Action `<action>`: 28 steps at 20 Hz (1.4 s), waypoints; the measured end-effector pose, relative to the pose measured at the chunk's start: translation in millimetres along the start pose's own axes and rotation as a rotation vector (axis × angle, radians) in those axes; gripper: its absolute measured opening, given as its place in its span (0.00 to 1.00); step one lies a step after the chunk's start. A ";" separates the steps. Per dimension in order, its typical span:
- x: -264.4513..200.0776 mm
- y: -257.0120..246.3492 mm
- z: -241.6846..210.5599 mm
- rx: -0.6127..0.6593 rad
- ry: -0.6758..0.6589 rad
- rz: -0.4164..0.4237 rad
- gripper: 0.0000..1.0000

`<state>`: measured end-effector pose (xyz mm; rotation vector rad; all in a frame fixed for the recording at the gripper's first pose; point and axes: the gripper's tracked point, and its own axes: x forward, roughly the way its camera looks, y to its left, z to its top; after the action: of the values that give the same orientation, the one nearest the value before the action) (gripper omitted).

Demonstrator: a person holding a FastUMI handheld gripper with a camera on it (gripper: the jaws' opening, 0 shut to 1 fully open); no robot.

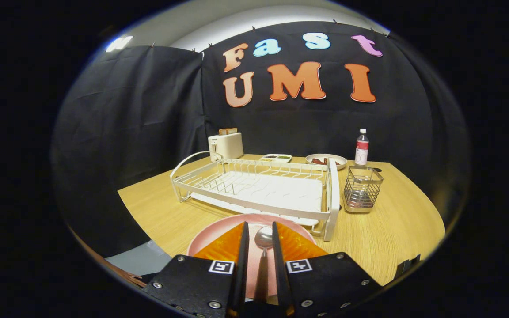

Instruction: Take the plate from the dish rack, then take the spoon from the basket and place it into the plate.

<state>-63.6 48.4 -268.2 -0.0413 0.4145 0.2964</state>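
**Ana:** Table first: pale wood grain, smooth, set in a booth hung with black cloth. On it the white dish rack stands with nothing in its slots, and the wire basket sits just beside the rack's right end.

**Ben:** And the plate?

**Ana:** Pink plate lies flat on the table, near side of the rack, directly under the fingers. I'd judge it stiff and breakable, glazed and slick, best taken by its rim.

**Ben:** What is the gripper doing?

**Ana:** Gripper has its fingers drawn close, with only a narrow gap. The spoon runs along that gap, bowl forward over the plate, handle back toward the body. Whether both fingers press on the handle I cannot tell; there looks to be a sliver of space either side.

**Ben:** How will the spoon handle?

**Ana:** Light, rigid, polished metal, so likely slippery and prone to swivel. A hold on the handle's middle suits it best.

**Ben:** Anything smaller behind?

**Ana:** Toaster, a bottle, a bowl and a small tray, all beyond the rack.
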 end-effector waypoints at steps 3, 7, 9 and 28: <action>-0.1 -3.7 35.5 0.003 -0.076 -0.014 0.47; -0.3 -16.4 88.0 -0.015 -0.185 -0.069 0.66; 0.1 -20.6 114.8 -0.020 -0.235 -0.095 0.73; -31.7 -33.6 221.2 -0.048 -0.438 -0.266 0.94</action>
<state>5.0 29.6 -53.7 -0.0760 -0.0347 0.0474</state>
